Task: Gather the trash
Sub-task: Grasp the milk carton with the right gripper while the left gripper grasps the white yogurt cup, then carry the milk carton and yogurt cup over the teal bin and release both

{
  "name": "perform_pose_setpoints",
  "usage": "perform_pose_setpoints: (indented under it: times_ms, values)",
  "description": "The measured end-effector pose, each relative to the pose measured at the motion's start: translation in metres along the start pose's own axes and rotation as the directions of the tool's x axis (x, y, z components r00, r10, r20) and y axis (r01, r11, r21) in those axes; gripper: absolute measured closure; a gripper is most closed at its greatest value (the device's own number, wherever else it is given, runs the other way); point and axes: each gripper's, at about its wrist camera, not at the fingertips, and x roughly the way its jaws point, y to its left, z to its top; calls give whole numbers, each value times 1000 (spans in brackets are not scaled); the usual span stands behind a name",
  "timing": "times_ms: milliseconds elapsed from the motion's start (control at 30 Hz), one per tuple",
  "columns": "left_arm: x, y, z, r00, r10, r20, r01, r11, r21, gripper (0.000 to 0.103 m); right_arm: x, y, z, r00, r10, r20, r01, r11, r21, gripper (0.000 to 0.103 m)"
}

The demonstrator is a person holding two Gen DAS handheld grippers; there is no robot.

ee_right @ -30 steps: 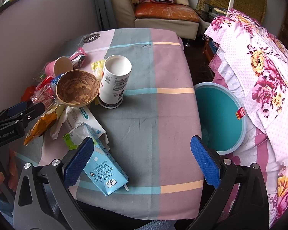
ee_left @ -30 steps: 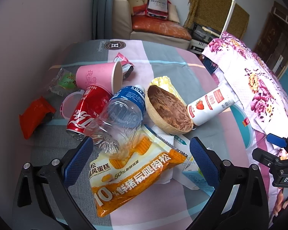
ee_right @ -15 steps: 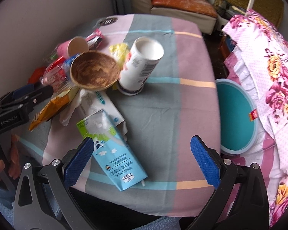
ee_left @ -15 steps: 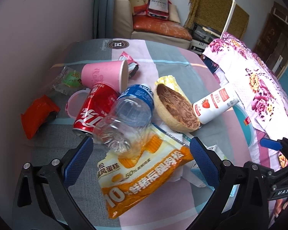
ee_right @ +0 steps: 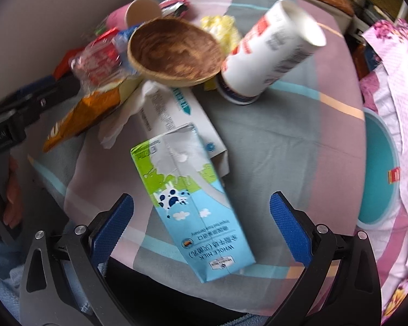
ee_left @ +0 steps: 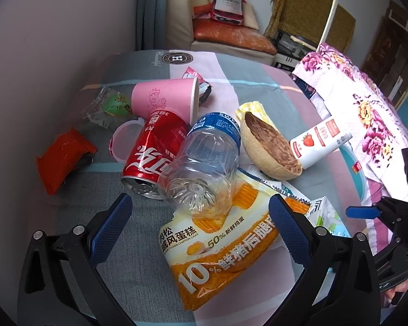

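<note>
Trash lies piled on a cloth-covered table (ee_left: 138, 255). In the left wrist view my open left gripper (ee_left: 198, 217) hangs just short of a clear plastic bottle (ee_left: 204, 163), a red cola can (ee_left: 155, 154) and an orange snack bag (ee_left: 225, 247). A pink cup (ee_left: 163, 97), a brown bowl (ee_left: 269, 146) and a white yogurt bottle (ee_left: 318, 141) lie beyond. In the right wrist view my open right gripper (ee_right: 201, 217) hovers over a blue milk carton (ee_right: 198, 206), which lies between its fingers. The bowl (ee_right: 174, 51) and yogurt bottle (ee_right: 272, 51) lie farther off.
A teal bin (ee_right: 380, 174) stands on the floor right of the table, by a floral bedspread (ee_right: 394, 87). An orange packet (ee_left: 62, 160) and a clear wrapper (ee_left: 108, 106) lie at the table's left. A sofa (ee_left: 225, 35) stands behind. A wall (ee_left: 54, 54) runs along the left.
The right gripper has moved forward and down over the milk carton, which now fills the space between its fingers. The left gripper has drifted slightly closer to the bottle and can.
</note>
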Motion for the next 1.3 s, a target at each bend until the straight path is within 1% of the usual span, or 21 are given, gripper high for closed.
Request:
perform_pose_setpoints:
  times_ms: [67,100,133,233,300,333,500,633,767,833,900,933,1000,1100,1167,1200,1233,1300]
  values:
    - [0,-1,-1,1000,1,-1,-1,1000,3,3,5,6,-2,1000,-4,-1,4,999,-33,16]
    - [1,-2,-1,1000,1,-3,-1,1000,4,3,9,7,-2,1000,-2,-8,2,999,-39,36]
    - [2,-3,-1,1000,1,-6,-1,1000,6,3,11,7,-3,1000,11,-18,-11,999,-36,46]
    - [3,-6,0,1000,7,-12,-7,1000,15,3,6,8,-7,1000,16,13,-16,999,-50,46]
    - [3,-9,2,1000,8,-13,-8,1000,27,3,0,4,-9,998,57,22,-56,998,-29,46]
    - [2,-11,2,1000,8,-12,-8,999,32,3,-4,-1,-10,998,58,30,-58,998,-15,46]
    - [-3,-28,10,1000,-2,4,2,996,84,3,-33,-41,-13,993,58,103,-68,993,99,46]
    - [-3,-58,20,1000,-15,11,13,984,176,3,-55,-85,-12,985,20,172,-58,974,220,46]
    - [8,-96,32,999,-41,-1,40,957,286,3,-68,-126,-12,974,6,227,-81,942,325,46]
    - [20,-114,39,999,-47,-19,51,940,336,3,-75,-139,-12,966,11,258,-107,927,359,46]
    - [34,-132,43,998,-46,-41,58,923,382,3,-73,-147,-7,960,21,281,-132,914,383,46]
    - [41,-139,44,998,-41,-50,58,915,398,3,-75,-154,-7,956,28,291,-147,907,394,46]
    - [59,-154,48,997,-9,-71,39,900,434,3,-73,-167,-2,950,38,311,-172,893,416,46]
    - [79,-170,51,995,18,-95,28,888,459,3,-68,-186,3,944,49,325,-198,874,443,46]
    - [90,-179,52,995,24,-92,22,883,469,3,-64,-195,2,942,58,331,-215,861,461,46]
    - [93,-181,53,996,21,-89,23,885,465,5,-62,-199,2,941,59,333,-219,856,468,46]
    - [94,-182,54,996,2,-87,38,891,453,9,-61,-201,1,941,58,334,-221,852,474,46]
    - [96,-183,58,993,-40,-111,83,903,421,50,-57,-206,-1,939,62,337,-229,845,484,46]
